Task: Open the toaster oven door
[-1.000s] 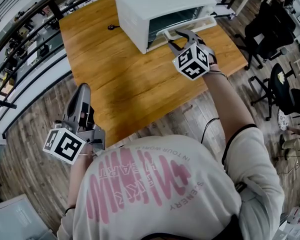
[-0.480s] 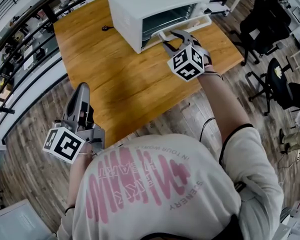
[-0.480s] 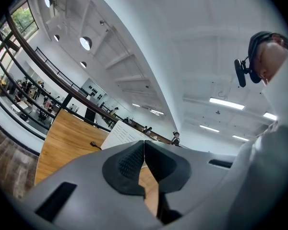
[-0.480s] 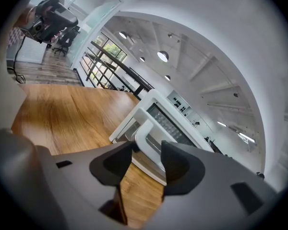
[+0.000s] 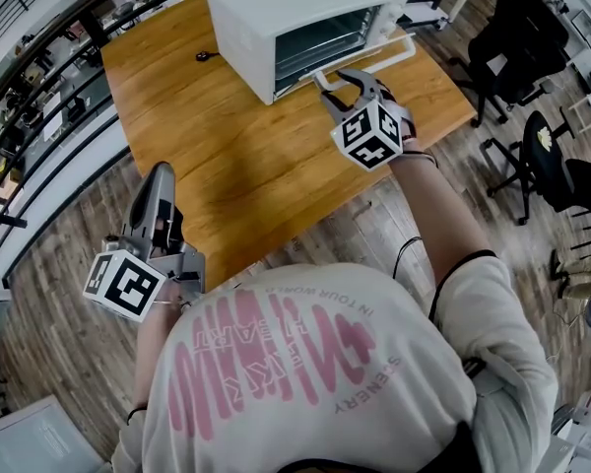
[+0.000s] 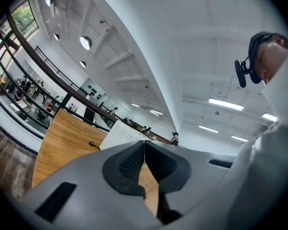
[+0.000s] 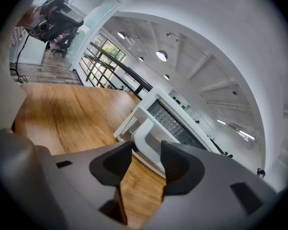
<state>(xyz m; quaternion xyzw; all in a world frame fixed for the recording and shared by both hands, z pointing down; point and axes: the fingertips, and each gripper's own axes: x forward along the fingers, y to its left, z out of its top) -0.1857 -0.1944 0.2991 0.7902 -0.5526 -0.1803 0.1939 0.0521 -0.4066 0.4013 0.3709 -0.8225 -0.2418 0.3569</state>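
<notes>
The right tongs [image 5: 340,79] are clenched on the white door handle [image 5: 389,52] of the toaster oven [image 5: 276,8]. In the right gripper view the handle's bar [image 7: 146,135] passes straight between the two dark pads, which press on it from either side. The oven stands directly ahead of these tongs, on the far part of the wooden table [image 5: 227,156]. Its glass door [image 5: 320,42] is ajar, with the top edge and the handle leaning out from the white body toward the tongs. The marker cube [image 5: 372,133] sits just behind the jaws, over the table's right-hand part. The left tongs [image 5: 161,175] are well apart from the right tongs, back at the table's near edge, with their nose pointing toward the tabletop. Their own marker cube [image 5: 126,286] is close to the person's white shirt [image 5: 305,372]. In the left gripper view these tongs [image 6: 144,143] are clenched on nothing, the pad tips meeting in a thin seam. The oven lies far ahead of them and off to their right. A small dark object [image 5: 205,55] lies on the table to the left of the oven, far ahead of the left tongs.
</notes>
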